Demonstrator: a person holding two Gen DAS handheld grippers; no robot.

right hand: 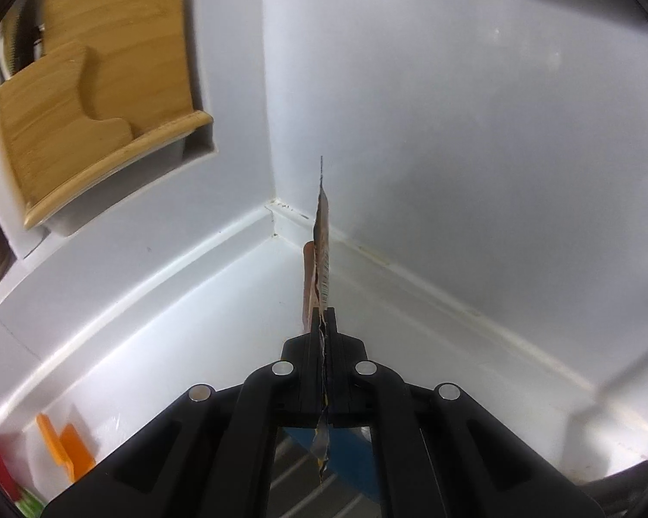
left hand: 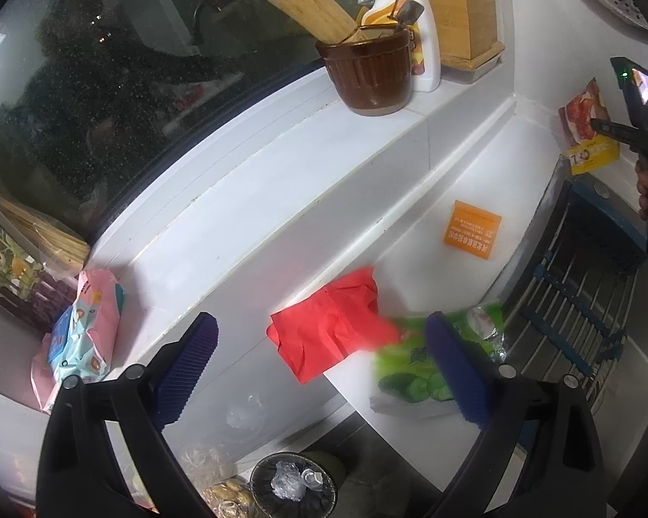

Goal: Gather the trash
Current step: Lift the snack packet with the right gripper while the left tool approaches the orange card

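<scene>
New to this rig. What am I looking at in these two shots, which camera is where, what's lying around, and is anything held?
No robot arm here: a person carries a two-finger gripper in each hand, each with a fisheye camera looking along its fingers.

The left wrist view shows the left gripper open, its blue pads wide apart, above a white counter under a window. On the counter lie a red paper, an orange packet and a green wrapper; a pink pack sits off to the left. On the sill stand a brown pot with utensils and a bamboo holder. The other device shows at the far right, carrying a food wrapper.

The right wrist view shows the right gripper shut on that wrapper, seen edge-on, in a white corner.
</scene>
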